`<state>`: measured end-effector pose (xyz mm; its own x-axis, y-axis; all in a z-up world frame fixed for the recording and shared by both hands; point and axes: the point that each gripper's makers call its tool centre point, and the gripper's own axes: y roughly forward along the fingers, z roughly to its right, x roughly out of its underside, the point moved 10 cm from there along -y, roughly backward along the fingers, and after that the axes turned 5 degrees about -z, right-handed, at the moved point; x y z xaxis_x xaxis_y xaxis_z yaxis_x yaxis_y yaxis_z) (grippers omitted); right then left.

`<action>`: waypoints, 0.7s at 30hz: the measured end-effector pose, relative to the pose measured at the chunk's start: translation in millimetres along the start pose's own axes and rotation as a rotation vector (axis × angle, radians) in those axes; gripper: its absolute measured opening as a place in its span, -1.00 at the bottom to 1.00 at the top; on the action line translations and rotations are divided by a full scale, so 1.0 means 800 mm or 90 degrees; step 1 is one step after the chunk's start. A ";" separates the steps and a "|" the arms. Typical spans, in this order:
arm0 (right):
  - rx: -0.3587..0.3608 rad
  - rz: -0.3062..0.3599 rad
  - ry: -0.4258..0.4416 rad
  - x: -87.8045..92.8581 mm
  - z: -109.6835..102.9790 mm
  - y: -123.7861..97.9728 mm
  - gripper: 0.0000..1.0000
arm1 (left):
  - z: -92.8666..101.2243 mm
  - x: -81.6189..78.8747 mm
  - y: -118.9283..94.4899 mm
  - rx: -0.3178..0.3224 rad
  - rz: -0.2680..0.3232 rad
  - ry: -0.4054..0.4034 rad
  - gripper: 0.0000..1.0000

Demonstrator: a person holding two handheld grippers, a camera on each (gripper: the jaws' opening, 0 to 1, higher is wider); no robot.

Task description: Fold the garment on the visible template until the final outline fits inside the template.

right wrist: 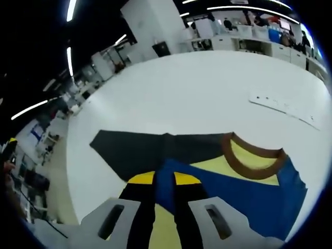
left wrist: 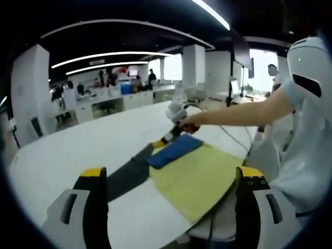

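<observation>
Nothing crowds the shirt (left wrist: pixel 174 151) on the table; the only other thing lying there is a flat white strip (right wrist: pixel 284 109), well apart from the cloth toward the far edge in the right gripper view. A person's bare arm (left wrist: pixel 244 111) reaches in from the right of the left gripper view, and a white rounded machine (left wrist: pixel 311 67) stands close behind it. Further back there are desks, white pillars and a few people (left wrist: pixel 151 77) standing about.

The table (left wrist: pixel 78 150) is wide, white and rounded at the edge, under long ceiling light strips (left wrist: pixel 109 54) in an open office.

The shirt is blue with a black sleeve (right wrist: pixel 140 148), a yellow inside and a brown collar (right wrist: pixel 249 163). It lies partly folded, the blue part resting on a yellow-green sheet (left wrist: pixel 199 179) near the table's edge, the black sleeve spread out beyond it on the bare table.

The right gripper (right wrist: pixel 165 181) has its yellow-tipped jaws drawn close together on a raised fold of the blue cloth, which runs up between them. In the left gripper view it shows at the far corner of the blue part, in the person's hand (left wrist: pixel 189 122). The left gripper (left wrist: pixel 171 179) hangs above the table with its jaws wide apart and nothing between them.
</observation>
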<state>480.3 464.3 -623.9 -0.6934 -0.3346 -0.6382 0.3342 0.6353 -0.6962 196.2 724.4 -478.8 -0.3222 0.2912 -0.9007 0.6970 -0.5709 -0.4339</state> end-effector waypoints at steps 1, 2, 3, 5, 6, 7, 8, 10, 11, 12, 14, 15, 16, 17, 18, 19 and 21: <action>0.002 0.000 -0.005 0.000 -0.001 -0.001 -0.71 | 0.000 0.000 0.000 0.001 0.000 0.001 0.99; 0.002 0.000 -0.010 0.000 -0.001 -0.002 -0.68 | 0.001 -0.001 0.000 0.000 0.000 0.001 0.99; 0.003 0.000 -0.012 0.001 -0.001 -0.003 -0.66 | 0.001 -0.001 0.000 0.000 0.000 0.001 0.99; 0.002 0.001 -0.018 0.002 -0.003 -0.006 -0.63 | 0.001 -0.001 0.000 -0.001 -0.001 0.003 0.99; 0.002 0.002 -0.021 0.003 -0.004 -0.007 -0.63 | 0.001 -0.001 0.001 0.000 -0.002 0.003 0.99; 0.001 0.003 -0.023 0.003 -0.006 -0.009 -0.62 | 0.002 -0.001 0.001 0.001 -0.002 0.004 0.99; 0.000 0.005 -0.025 0.003 -0.006 -0.010 -0.59 | 0.002 -0.001 0.001 0.002 -0.002 0.005 0.99; -0.002 0.006 -0.032 0.003 -0.008 -0.012 -0.53 | 0.004 -0.002 0.002 0.005 -0.002 0.006 0.99; 0.000 0.009 -0.040 0.003 -0.009 -0.013 -0.50 | 0.004 -0.002 0.002 0.005 -0.002 0.007 0.99; 0.000 0.011 -0.047 0.003 -0.010 -0.014 -0.47 | 0.004 -0.002 0.002 0.006 -0.003 0.008 0.99; 0.002 0.012 -0.054 0.004 -0.013 -0.017 -0.42 | 0.005 -0.002 0.003 0.007 -0.004 0.008 0.99; 0.002 0.013 -0.057 0.004 -0.014 -0.018 -0.41 | 0.005 -0.002 0.003 0.007 -0.004 0.008 0.99; 0.002 0.015 -0.060 0.004 -0.015 -0.019 -0.39 | 0.006 -0.002 0.003 0.008 -0.005 0.009 0.99; 0.003 0.015 -0.062 0.004 -0.015 -0.020 -0.37 | 0.006 -0.002 0.003 0.008 -0.006 0.010 0.99; 0.005 0.016 -0.065 0.005 -0.015 -0.021 -0.34 | 0.007 -0.002 0.003 0.008 -0.007 0.011 0.99; 0.005 0.017 -0.068 0.005 -0.015 -0.023 -0.29 | 0.007 -0.003 0.003 0.009 -0.007 0.011 0.99; 0.006 0.018 -0.073 0.007 -0.017 -0.026 -0.21 | 0.008 -0.003 0.004 0.010 -0.007 0.010 0.99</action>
<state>460.8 458.4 -608.7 -0.6055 -0.3946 -0.6911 0.3597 0.6390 -0.6799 195.1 717.4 -477.9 -0.3196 0.3097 -0.8955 0.6832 -0.5795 -0.4443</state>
